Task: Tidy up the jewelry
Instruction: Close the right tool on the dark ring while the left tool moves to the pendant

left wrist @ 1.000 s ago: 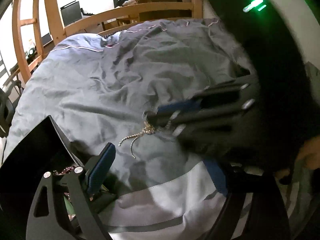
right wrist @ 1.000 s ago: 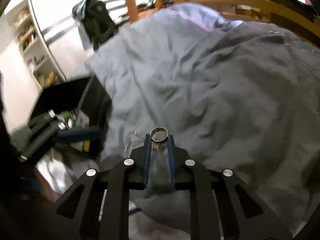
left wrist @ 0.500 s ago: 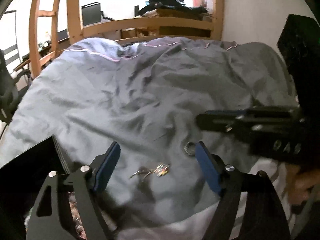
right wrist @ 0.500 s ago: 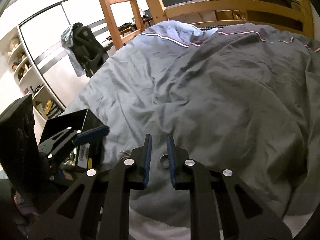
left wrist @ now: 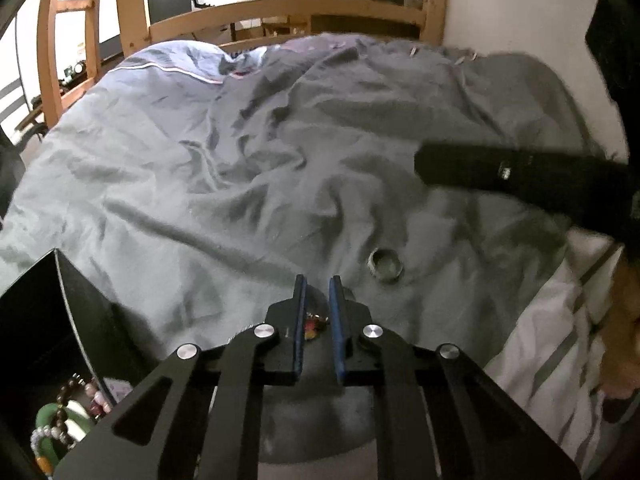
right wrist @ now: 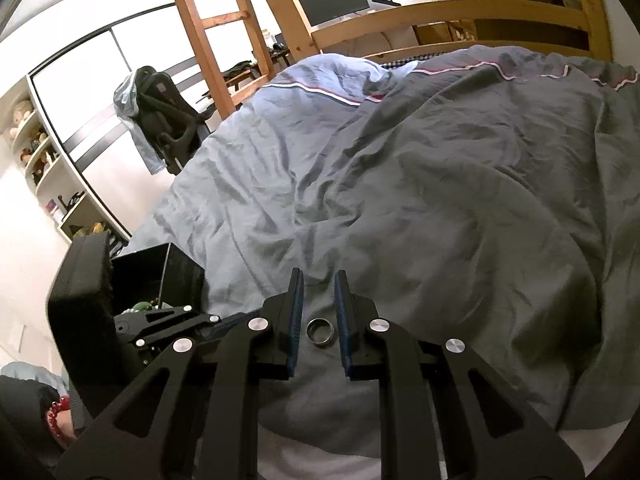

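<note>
Lying on the duvet (right wrist: 440, 200) — ring (right wrist: 319, 331) between right tool (right wrist: 319, 280) fingers.

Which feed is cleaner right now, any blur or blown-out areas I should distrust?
Left wrist view: the right tool crossing at right is smeared by motion blur, though the ring on the duvet reads clearly. Right wrist view: sharp overall, ring crisp; window and wardrobe area upper left is blown out.

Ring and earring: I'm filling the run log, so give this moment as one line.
left tool: shut on earring | right tool: open around ring | ring: on blanket | box: open
</note>
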Demonstrator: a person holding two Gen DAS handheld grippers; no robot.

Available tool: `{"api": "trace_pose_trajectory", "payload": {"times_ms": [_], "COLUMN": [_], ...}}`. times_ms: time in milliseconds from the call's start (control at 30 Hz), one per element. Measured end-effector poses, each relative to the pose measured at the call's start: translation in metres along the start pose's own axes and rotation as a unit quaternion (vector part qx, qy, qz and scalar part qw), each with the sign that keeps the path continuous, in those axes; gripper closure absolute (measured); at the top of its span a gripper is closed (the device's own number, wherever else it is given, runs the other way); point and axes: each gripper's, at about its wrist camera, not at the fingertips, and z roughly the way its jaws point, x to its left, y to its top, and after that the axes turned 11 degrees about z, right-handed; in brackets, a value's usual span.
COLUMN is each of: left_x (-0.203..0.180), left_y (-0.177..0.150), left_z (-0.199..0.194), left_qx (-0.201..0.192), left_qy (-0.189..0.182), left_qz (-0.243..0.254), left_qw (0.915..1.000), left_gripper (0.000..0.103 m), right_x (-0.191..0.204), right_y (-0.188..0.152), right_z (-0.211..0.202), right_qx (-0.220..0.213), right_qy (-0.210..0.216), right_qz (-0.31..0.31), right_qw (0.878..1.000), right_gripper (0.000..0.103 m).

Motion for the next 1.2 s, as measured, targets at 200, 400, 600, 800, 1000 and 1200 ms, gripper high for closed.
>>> {"api": "trace_pose_trajectory", "payload": {"times_ms": [200,400,600,800,1000,1200], "left_x": [-0.008,-0.007,0.0,-0.007,-0.009,-0.022], "left_y": [-0.004,-0.008,-0.009,-0.011,-0.015,-0.017], "left_z": [-0.002,-0.005,-0.008,-0.014,-0.021,-0.037], "left_qx": [0.007,0.009,0.0,0.008,0.016,-0.011], "left_qy": [0.022,0.022,0.01,0.011,0.03,0.063], "left_qz": [0.022,0.025,0.01,0.012,0.012,0.038], "left_qw": [0.9995,0.9994,0.9999,0.9998,0.9994,0.9972], "left_gripper": [0.083,0.085,0.096,0.096,0.096,0.04], "right_x": [0.005,-0.004,-0.006,-0.01,-0.013,-0.007], "right_y": [-0.013,-0.033,-0.034,-0.023,-0.018,-0.022], "right_z": [0.02,0.054,0.052,0.032,0.024,0.034], "right_qx": [0.051,0.086,0.078,0.038,0.029,0.053], "right_qy": [0.007,-0.032,-0.044,-0.028,-0.018,-0.012], "right_qz": [-0.033,-0.048,-0.048,-0.022,-0.007,-0.018], "right_qw": [0.998,0.995,0.995,0.999,0.999,0.998], "right_gripper": [0.085,0.069,0.092,0.096,0.096,0.095]}}
